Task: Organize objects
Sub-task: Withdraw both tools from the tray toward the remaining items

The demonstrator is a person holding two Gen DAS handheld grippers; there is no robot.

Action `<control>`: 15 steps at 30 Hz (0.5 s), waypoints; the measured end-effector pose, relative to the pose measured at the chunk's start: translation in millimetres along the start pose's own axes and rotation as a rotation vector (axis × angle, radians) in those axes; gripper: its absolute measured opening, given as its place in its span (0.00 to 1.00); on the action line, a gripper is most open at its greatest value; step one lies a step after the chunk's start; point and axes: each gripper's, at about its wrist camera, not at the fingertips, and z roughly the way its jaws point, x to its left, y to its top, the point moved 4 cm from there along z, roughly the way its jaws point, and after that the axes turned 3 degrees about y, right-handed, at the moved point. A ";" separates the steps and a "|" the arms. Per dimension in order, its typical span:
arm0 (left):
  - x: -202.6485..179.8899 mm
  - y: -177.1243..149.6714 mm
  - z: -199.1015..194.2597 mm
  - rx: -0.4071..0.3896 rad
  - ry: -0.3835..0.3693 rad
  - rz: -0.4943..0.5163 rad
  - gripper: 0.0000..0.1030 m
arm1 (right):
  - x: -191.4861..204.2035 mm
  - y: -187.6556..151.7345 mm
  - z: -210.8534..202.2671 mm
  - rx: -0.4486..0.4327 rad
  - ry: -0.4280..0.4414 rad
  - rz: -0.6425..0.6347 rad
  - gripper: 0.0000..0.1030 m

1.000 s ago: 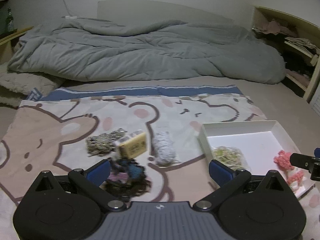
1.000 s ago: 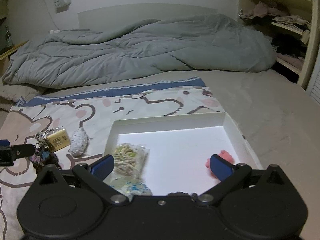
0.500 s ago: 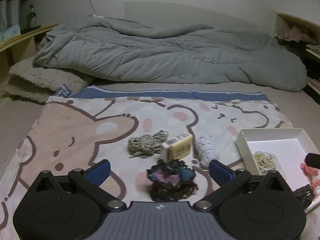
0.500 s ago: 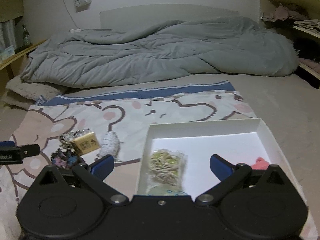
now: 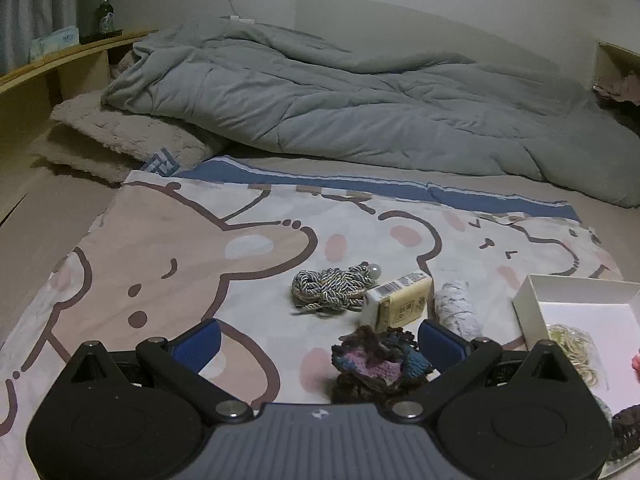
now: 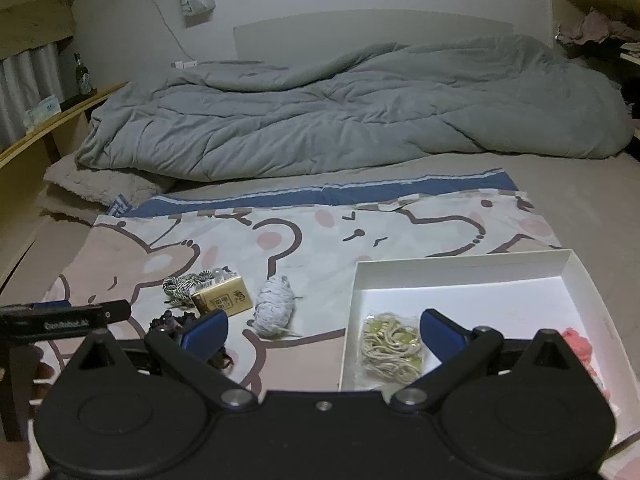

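On the cartoon-print sheet (image 5: pixel 200 256) lie a dark knitted purple-blue bundle (image 5: pixel 376 364), a yellow box (image 5: pixel 400 306), a twisted grey cord (image 5: pixel 328 288) and a pale yarn ball (image 5: pixel 456 314). My left gripper (image 5: pixel 318 342) is open and empty, with the knitted bundle between its fingers toward the right one. My right gripper (image 6: pixel 324 332) is open and empty, spanning the left wall of the white box (image 6: pixel 464 264). That box holds a bag of rubber bands (image 6: pixel 390 344) and a pink item (image 6: pixel 578 346). The right wrist view also shows the yellow box (image 6: pixel 224 300), yarn ball (image 6: pixel 276 308) and cord (image 6: pixel 182 284).
A rumpled grey duvet (image 5: pixel 360 100) covers the far half of the bed. A fluffy pillow (image 5: pixel 120 140) lies at the left. A wooden shelf (image 5: pixel 52 64) with a bottle (image 5: pixel 105 12) runs along the left wall. The left gripper's side (image 6: pixel 64 316) shows in the right wrist view.
Both grippers have swung to the left. The loose items now sit nearer the centre of the left wrist view, and the white box has slid toward the right edge. Both stay open.
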 end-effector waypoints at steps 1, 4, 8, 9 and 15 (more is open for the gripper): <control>-0.2 -0.7 3.3 0.011 -0.007 0.002 1.00 | 0.3 2.7 2.9 0.000 -0.001 0.004 1.00; 2.2 -2.6 13.5 0.051 -0.022 -0.012 1.00 | 1.2 10.3 10.8 -0.013 0.006 0.005 1.00; 4.0 -2.5 25.9 0.071 -0.067 -0.002 1.00 | 5.0 24.3 27.9 -0.021 0.033 0.012 1.00; 4.3 -2.3 29.1 0.071 -0.082 0.003 1.00 | 5.8 28.2 33.0 -0.019 0.036 0.018 1.00; -4.8 -5.6 51.6 0.102 -0.151 0.060 0.99 | 20.4 42.2 73.4 0.035 0.020 -0.041 1.00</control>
